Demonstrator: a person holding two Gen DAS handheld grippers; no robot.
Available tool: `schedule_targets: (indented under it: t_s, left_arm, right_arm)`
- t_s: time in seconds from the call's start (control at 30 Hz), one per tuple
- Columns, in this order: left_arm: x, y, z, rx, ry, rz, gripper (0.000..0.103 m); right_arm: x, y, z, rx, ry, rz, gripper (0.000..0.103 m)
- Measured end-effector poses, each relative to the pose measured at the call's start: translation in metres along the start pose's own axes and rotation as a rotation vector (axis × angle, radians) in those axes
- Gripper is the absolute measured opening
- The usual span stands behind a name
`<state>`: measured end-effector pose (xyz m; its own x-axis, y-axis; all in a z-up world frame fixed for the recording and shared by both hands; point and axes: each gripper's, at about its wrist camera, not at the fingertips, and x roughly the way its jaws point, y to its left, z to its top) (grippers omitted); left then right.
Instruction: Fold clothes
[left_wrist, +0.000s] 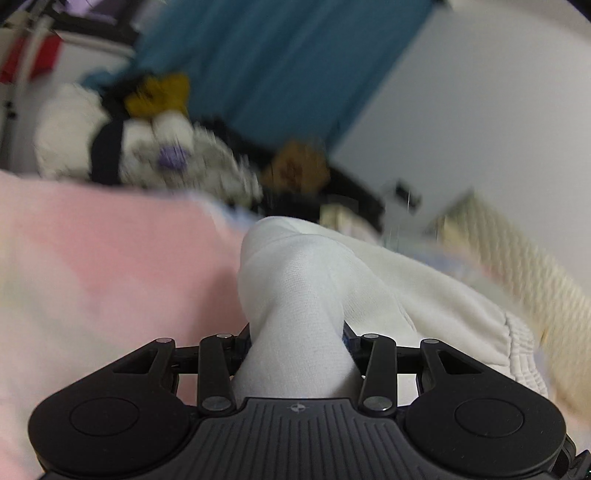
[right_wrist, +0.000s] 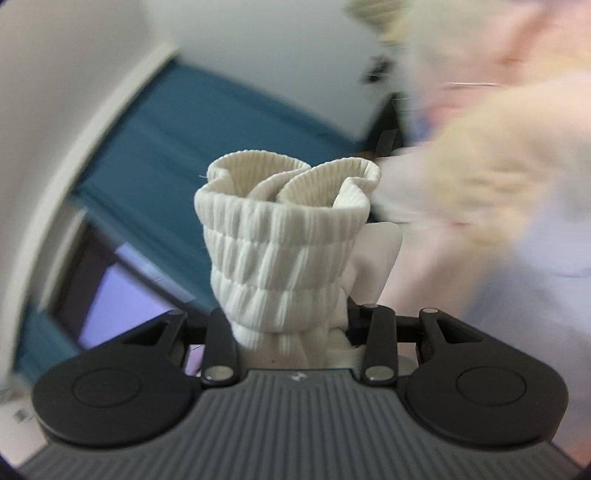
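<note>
Two grippers each pinch one white garment (left_wrist: 295, 280): left gripper (left_wrist: 295, 339) fingers clamp smooth fabric at lower centre of its view; right gripper (right_wrist: 291, 332) fingers clamp the ribbed cuff (right_wrist: 288, 229) at centre frame. Material appears light, soft and limp; grip hems or cuffs, as loose sections will likely sag.

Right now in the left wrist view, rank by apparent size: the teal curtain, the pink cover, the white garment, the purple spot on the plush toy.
1. Pink cover and teal curtain: too close to call.
2. White garment, inflated by nearness.
3. Purple spot.
</note>
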<state>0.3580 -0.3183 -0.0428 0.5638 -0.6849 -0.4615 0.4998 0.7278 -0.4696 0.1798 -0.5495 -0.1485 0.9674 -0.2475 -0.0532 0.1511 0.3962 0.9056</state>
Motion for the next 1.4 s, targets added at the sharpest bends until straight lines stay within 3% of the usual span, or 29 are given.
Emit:
schedule_targets:
  t_s: [0.07, 0.13, 0.2, 0.4, 0.53, 0.7, 0.93, 1.0, 1.07, 1.27, 1.4]
  left_arm:
    - [0.042, -0.001, -0.015, 0.041, 0.100, 0.032, 0.044]
    - [0.060, 0.002, -0.025, 0.070, 0.128, 0.067, 0.050]
    - [0.067, 0.006, -0.027, 0.071, 0.131, 0.072, 0.053]
    - [0.063, 0.010, -0.020, 0.133, 0.166, 0.119, 0.063]
    - [-0.027, -0.008, -0.021, 0.137, 0.127, 0.142, 0.082]
    - [-0.105, -0.042, -0.008, 0.197, 0.059, 0.146, 0.086]
    - [-0.215, -0.090, -0.007, 0.259, -0.044, 0.143, 0.092]
    - [-0.245, -0.102, -0.013, 0.281, -0.076, 0.148, 0.102]
    - [-0.275, -0.114, -0.020, 0.302, -0.108, 0.153, 0.102]
    - [-0.345, -0.128, -0.046, 0.323, -0.128, 0.171, 0.103]
    - [-0.384, -0.128, -0.065, 0.323, -0.138, 0.210, 0.103]
  right_arm:
    - [0.007, -0.038, -0.005, 0.080, 0.007, -0.115, 0.040]
    - [0.014, -0.075, -0.014, 0.160, 0.047, -0.236, 0.040]
    - [0.015, -0.099, -0.023, 0.229, 0.051, -0.239, 0.040]
    - [0.016, -0.090, -0.020, 0.225, 0.085, -0.273, 0.045]
    - [0.009, -0.077, -0.014, 0.214, 0.110, -0.334, 0.056]
    - [-0.026, -0.019, -0.007, -0.088, 0.085, -0.418, 0.084]
    - [-0.090, 0.063, 0.006, -0.419, 0.132, -0.390, 0.083]
    - [-0.113, 0.084, 0.006, -0.473, 0.151, -0.370, 0.083]
    - [-0.144, 0.102, 0.005, -0.515, 0.167, -0.348, 0.083]
    - [-0.191, 0.169, -0.014, -0.653, 0.189, -0.289, 0.083]
    - [-0.211, 0.194, -0.029, -0.748, 0.197, -0.243, 0.083]
